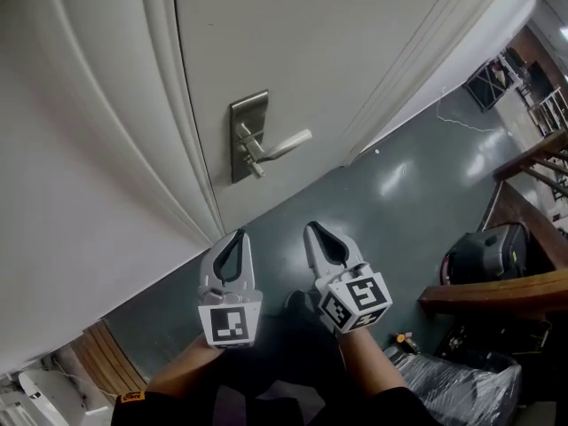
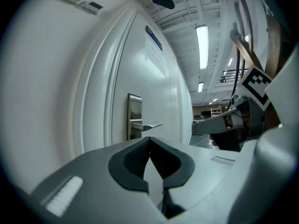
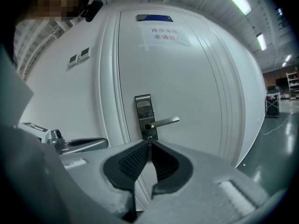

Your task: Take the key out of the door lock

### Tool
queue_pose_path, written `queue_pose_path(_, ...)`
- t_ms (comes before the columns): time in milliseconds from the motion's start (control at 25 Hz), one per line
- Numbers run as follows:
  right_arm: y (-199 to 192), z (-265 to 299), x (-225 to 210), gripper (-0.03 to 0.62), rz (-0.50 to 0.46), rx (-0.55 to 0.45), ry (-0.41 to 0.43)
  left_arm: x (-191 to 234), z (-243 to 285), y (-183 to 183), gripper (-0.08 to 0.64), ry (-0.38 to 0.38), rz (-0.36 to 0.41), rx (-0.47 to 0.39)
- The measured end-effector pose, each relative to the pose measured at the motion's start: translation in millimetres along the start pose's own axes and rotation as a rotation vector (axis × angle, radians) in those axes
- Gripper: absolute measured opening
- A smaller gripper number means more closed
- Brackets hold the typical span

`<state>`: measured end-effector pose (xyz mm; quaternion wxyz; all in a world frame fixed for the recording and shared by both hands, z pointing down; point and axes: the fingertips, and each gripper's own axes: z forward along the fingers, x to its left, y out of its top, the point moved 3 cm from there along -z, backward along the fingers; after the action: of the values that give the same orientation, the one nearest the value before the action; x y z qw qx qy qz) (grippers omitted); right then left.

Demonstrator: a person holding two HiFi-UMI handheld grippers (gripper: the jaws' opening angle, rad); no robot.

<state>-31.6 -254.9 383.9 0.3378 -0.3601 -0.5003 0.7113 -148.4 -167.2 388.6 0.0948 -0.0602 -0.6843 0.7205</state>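
Sticking out of the lock plate (image 1: 241, 112) just under the lever handle (image 1: 284, 143), the key (image 1: 256, 169) has its long axis square to the door (image 1: 355, 34), with its head pointing away from the door face towards the person. The lever runs level from the plate towards the door's free side.

Both grippers hang well short of the plate and touch nothing. The left gripper (image 1: 238, 235) has its jaws pressed together at the tips, with nothing between them. The right gripper (image 1: 311, 228) looks the same, tips drawn together on nothing, and its view lines them up just below the key.

Beside the plate runs the ribbed door frame (image 1: 173, 122), then plain white wall (image 1: 71, 202). Out from the plate the glossy dark floor (image 1: 382, 193) lies open. A black bag (image 1: 484, 254) and a wooden rail (image 1: 497, 293) stand well off to the lever's side.
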Motion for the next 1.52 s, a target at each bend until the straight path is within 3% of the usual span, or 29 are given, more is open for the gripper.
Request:
queue_pose_path(200, 0.4, 44.4, -0.5, 0.024, 0.061, 0.027, 0.110, 25.8, 8.5, -10.6, 0.018, 0.081, 0.009, 0.012)
queue_pose_path(480, -6.8, 107.7, -13.9, 0.057, 0.229, 0.117, 0.284, 41.1, 31.0, -15.9, 0.038, 0.178, 0.035, 0.040)
queue_pose_path(760, -25.4, 157.6, -24.9, 0.087, 0.453, 0.248, 0.458, 47.6, 53.3, -19.2, 0.019, 0.309, 0.043, 0.069)
queue_pose_path(1160, -41.8, 192.5, -13.9, 0.106, 0.790, 0.385, 0.695, 48.5, 73.6, -20.4, 0.018, 0.403, 0.056, 0.095)
queue_pose_path(1360, -36.9, 199.6, -6.1, 0.091, 0.838, 0.392, 0.750, 51.7, 70.7, -19.2, 0.018, 0.440, 0.052, 0.098)
queue_pose_path(1520, -37.5, 200.7, -5.6, 0.037, 0.857, 0.394, 0.748, 55.7, 63.2, -16.0, 0.018, 0.465, 0.041, 0.085)
